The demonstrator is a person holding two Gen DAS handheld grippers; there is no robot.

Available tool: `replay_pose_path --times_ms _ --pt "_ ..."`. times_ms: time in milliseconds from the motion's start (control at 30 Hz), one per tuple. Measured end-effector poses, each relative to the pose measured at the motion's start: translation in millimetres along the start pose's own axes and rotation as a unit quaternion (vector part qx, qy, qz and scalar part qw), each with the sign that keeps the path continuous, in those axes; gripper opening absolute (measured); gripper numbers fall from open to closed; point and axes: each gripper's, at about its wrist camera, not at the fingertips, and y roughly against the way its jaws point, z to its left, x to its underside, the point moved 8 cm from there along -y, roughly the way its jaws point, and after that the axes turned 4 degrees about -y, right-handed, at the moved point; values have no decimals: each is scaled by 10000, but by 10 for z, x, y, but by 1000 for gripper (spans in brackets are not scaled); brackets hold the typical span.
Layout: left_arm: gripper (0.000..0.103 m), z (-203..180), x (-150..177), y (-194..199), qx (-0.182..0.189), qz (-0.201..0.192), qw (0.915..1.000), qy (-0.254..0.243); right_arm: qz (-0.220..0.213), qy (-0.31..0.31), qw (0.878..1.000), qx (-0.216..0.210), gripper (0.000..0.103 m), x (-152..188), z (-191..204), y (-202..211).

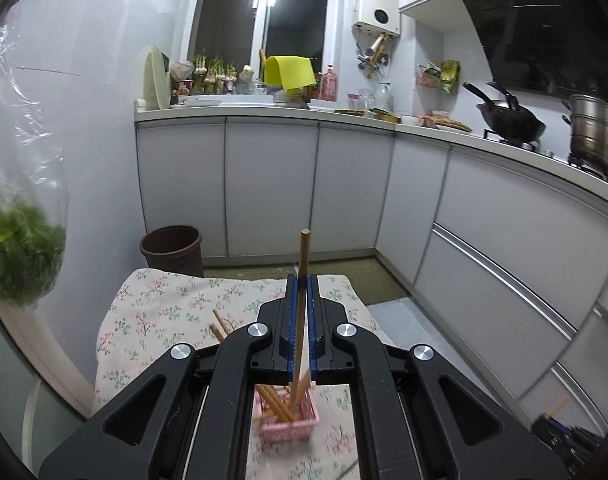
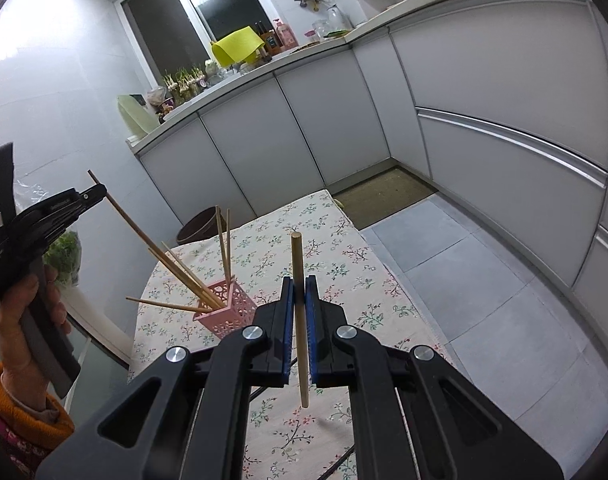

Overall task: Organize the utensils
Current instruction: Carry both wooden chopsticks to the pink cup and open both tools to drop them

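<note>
Pink lattice basket [image 2: 228, 309] stands on your floral-clothed bench [image 2: 343, 264], with several wooden chopsticks [image 2: 184, 276] leaning out of it at mixed angles. Your left hand-held gripper [image 1: 302, 320] is clamped on a dark chopstick [image 1: 302, 280] above the basket. Your right hand-held gripper [image 2: 299, 320] pinches a paler chopstick [image 2: 299, 300], just right of the basket.
</note>
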Motion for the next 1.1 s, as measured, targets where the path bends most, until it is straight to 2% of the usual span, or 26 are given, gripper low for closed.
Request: replay_pose_path --times_ms 67,133,233,367,467,533,833,933,1100 --pt "5 39 50 -142 -79 78 9999 12 -1 2 10000 9 6 -8 8 -14" --pt "8 76 185 -277 -143 328 9994 32 -18 18 10000 1 6 -24 34 -24" --pt "10 152 369 -302 -117 502 9985 193 -33 50 10000 -29 6 -41 103 -27" --pt "11 314 449 58 -38 196 9983 545 -138 155 9997 -145 6 -123 293 9" --pt "22 462 478 429 -73 -146 9961 864 -248 223 9991 -267 6 -230 474 22" --pt "22 552 573 656 -200 -286 9946 975 -323 279 9985 -337 6 -280 594 22" --pt "22 756 1241 784 -558 371 9938 886 -819 625 9924 -667 6 -684 1371 -254" --pt "22 895 1450 771 -697 447 9925 903 -891 789 9908 -643 6 -709 1541 -415" --pt "22 1100 1685 746 -681 535 9895 1153 -812 1063 9898 -498 6 -599 1681 -793"
